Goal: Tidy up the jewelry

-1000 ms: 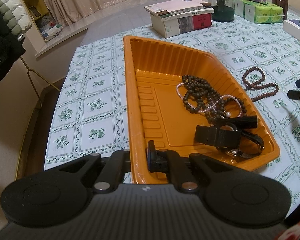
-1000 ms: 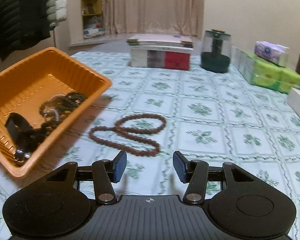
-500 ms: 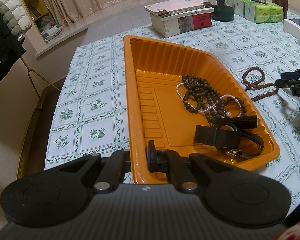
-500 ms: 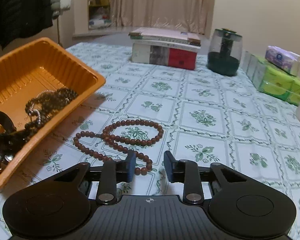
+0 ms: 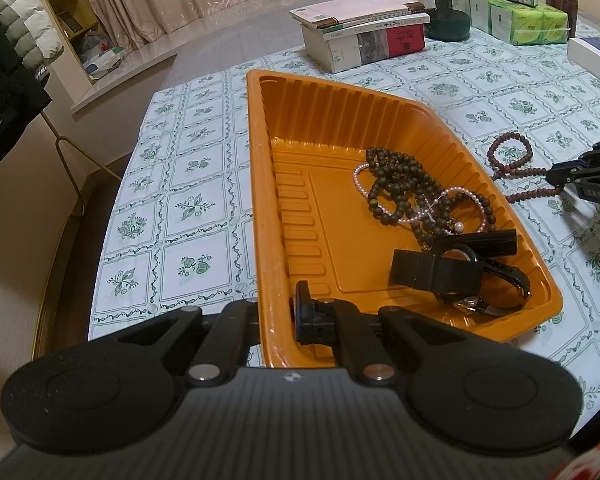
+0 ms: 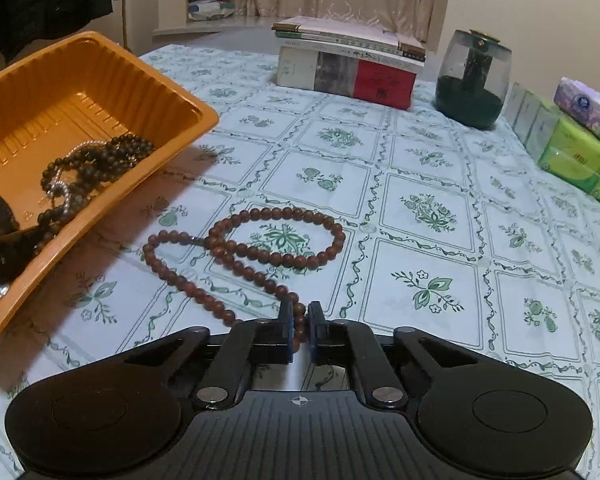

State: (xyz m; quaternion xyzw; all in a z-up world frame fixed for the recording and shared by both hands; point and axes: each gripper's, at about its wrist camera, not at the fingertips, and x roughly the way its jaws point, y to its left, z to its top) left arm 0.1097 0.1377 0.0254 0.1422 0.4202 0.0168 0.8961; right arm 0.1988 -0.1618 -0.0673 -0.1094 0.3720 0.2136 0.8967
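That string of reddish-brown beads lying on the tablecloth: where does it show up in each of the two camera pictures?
Left wrist view: the reddish-brown bead string is at the right edge, on the tablecloth beyond the orange tray, with the right gripper at it.
Right wrist view: it is low in the centre, its near end between that gripper's closed fingers.
Shared landmark: the stack of books.

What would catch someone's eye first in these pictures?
The orange tray, pinched at its near rim by the left gripper, holds dark beads, pearls and watches. Right of it, a brown bead string lies on the tablecloth, its near end between the right gripper fingers.
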